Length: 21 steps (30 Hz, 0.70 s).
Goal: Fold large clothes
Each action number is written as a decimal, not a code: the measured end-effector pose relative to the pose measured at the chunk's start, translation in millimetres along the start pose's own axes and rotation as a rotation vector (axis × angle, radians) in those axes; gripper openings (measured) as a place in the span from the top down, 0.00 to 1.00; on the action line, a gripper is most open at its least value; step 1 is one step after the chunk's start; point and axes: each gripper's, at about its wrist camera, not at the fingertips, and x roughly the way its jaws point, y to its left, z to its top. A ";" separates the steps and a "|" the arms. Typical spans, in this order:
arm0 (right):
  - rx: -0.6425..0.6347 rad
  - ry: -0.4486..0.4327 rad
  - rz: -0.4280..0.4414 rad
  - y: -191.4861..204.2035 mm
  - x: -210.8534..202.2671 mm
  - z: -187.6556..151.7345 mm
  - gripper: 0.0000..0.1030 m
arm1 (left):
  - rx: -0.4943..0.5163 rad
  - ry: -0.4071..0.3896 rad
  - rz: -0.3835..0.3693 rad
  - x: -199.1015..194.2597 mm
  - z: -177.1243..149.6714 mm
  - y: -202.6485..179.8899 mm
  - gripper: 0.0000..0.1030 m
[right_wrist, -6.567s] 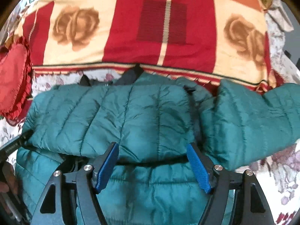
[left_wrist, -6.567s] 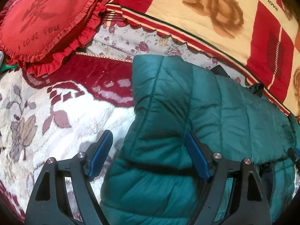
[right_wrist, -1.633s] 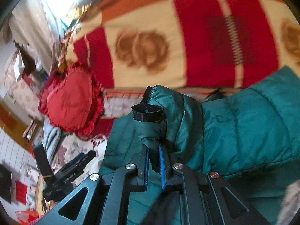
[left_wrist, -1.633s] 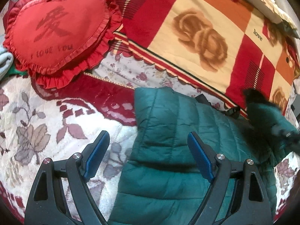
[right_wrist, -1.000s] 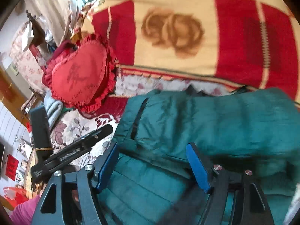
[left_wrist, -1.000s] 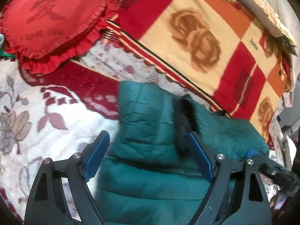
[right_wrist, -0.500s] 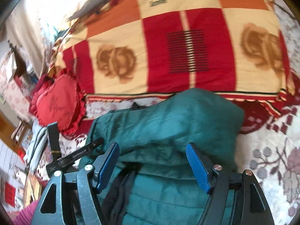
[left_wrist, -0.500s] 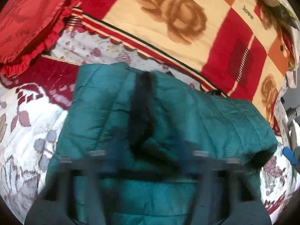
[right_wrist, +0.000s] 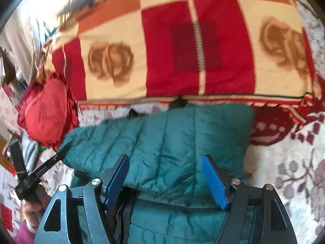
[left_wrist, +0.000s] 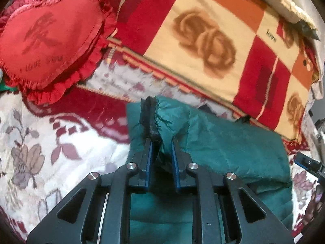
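Sleeve cuff (left_wrist: pixel 151 120) newly pinched, seemingly; left-wrist-only.

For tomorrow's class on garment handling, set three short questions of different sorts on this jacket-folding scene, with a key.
1. True or false: the right gripper is clamped on the jacket.
2. Which part does the left gripper pinch? A) black cuff B) hood C) zip
3. Fill in: the red pillow is ____-shaped.

Key: 1 false, its jaws stand open over the jacket; 2 A; 3 heart.
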 end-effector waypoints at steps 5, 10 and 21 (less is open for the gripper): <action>-0.036 0.067 -0.038 11.6 45.0 -11.3 0.31 | -0.001 0.040 0.031 16.4 -24.4 7.3 0.84; -0.115 0.093 -0.113 22.3 77.6 -27.5 0.24 | -0.019 0.064 0.046 28.5 -28.6 11.2 0.84; -0.099 -0.009 -0.118 9.6 20.6 -17.2 0.23 | -0.015 0.014 0.025 -4.6 -18.2 8.1 0.74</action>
